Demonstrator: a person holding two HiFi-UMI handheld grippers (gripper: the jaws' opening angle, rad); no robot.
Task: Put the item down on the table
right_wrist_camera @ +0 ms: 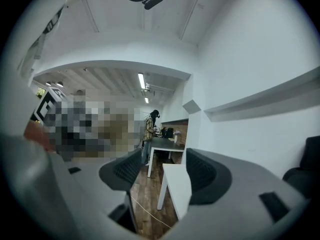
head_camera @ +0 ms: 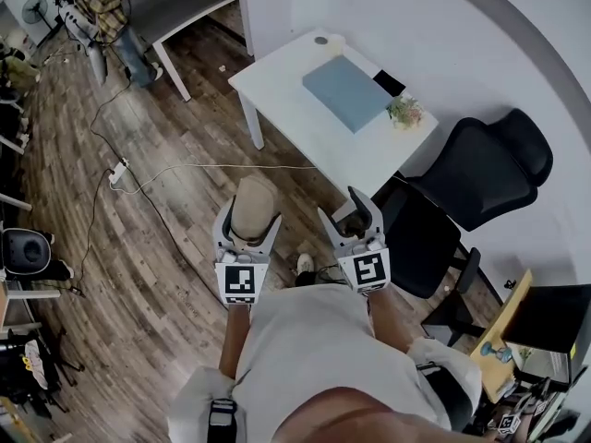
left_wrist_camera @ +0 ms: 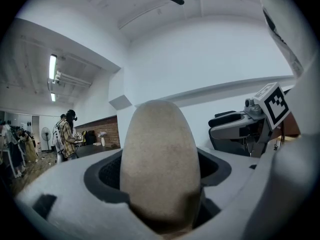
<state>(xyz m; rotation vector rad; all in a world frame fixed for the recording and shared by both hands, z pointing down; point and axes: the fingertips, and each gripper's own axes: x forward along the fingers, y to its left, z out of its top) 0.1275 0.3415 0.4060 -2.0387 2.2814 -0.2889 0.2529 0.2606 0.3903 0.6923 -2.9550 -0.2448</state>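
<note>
Two grippers: I have both in the head view, side by side just ahead of the person's torso, the left gripper [head_camera: 249, 215] and the right gripper [head_camera: 346, 212].
Left jaws: I see them standing wide and pinching the item [left_wrist_camera: 160, 159], a tan, rounded, egg-like lump with a matt, grainy surface.
Item in grip: it stands upright between the dark pads. Its base is sunk into the jaw throat and its rounded top reaches past the fingertips.
Right jaws: spread apart with nothing between them; through the gap I see only floor and a table corner.
Item versus table: not on it. In the head view I see it against the wood floor [head_camera: 185, 247], short of the white table [head_camera: 286, 100].
Table top: a grey-blue pad [head_camera: 346, 90] lies flat, with a small plant [head_camera: 404, 111] just beside its right corner.
Right of table: a black chair [head_camera: 480, 169].
Floor: a white cable [head_camera: 231, 165] runs to a power strip [head_camera: 117, 172].
Far back: a person in a plaid shirt [head_camera: 103, 7] stands by a grey table [head_camera: 189, 3].
</note>
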